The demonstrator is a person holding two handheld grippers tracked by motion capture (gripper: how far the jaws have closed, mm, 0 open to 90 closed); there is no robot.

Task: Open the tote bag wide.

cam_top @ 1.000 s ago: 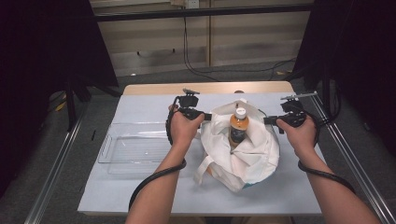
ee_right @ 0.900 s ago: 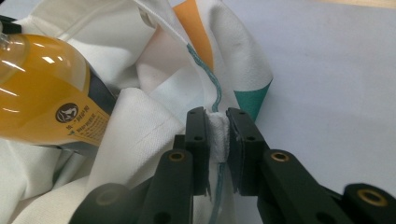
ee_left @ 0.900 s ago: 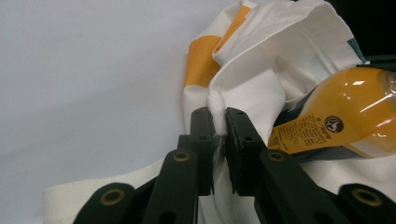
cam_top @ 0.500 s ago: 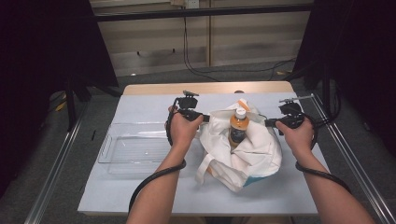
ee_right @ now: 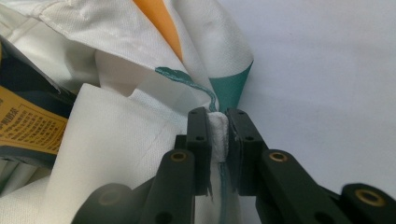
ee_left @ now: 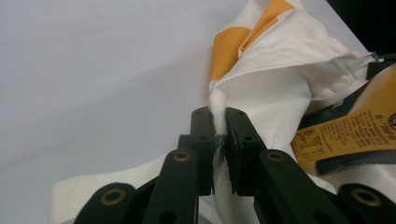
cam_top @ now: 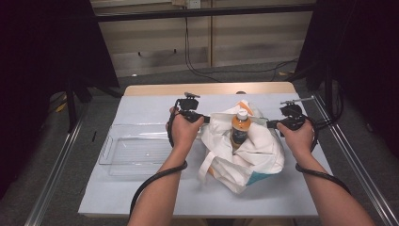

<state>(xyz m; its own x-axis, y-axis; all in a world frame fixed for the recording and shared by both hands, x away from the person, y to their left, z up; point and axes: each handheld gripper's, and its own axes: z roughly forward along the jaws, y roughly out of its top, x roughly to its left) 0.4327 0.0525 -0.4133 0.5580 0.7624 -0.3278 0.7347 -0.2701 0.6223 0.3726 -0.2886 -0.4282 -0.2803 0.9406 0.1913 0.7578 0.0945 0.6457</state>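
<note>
A white cloth tote bag with orange and teal printed patches (cam_top: 244, 150) lies slumped and creased on the pale bench (cam_top: 141, 197), its mouth pulled wide between the two tools. An orange-labelled plastic bottle with a white cap (cam_top: 240, 129) stands upright inside the bag, its neck rising above the rim, midway between the tools. The left tool (ee_left: 217, 128) is closed almost fully, its black jaws pinching a fold of the bag's white rim, with an orange patch just beyond the tips and the bottle's label off to the jaws' right in the left gripper view. The right tool (ee_right: 218, 128) is likewise nearly shut, clamping a thick white hem edged by a teal seam; its jaws have just closed a little further on that cloth. A clear rectangular plastic tray (cam_top: 136, 155) rests on the bench beside the left hand (cam_top: 184, 132), on the side away from the bag.
</note>
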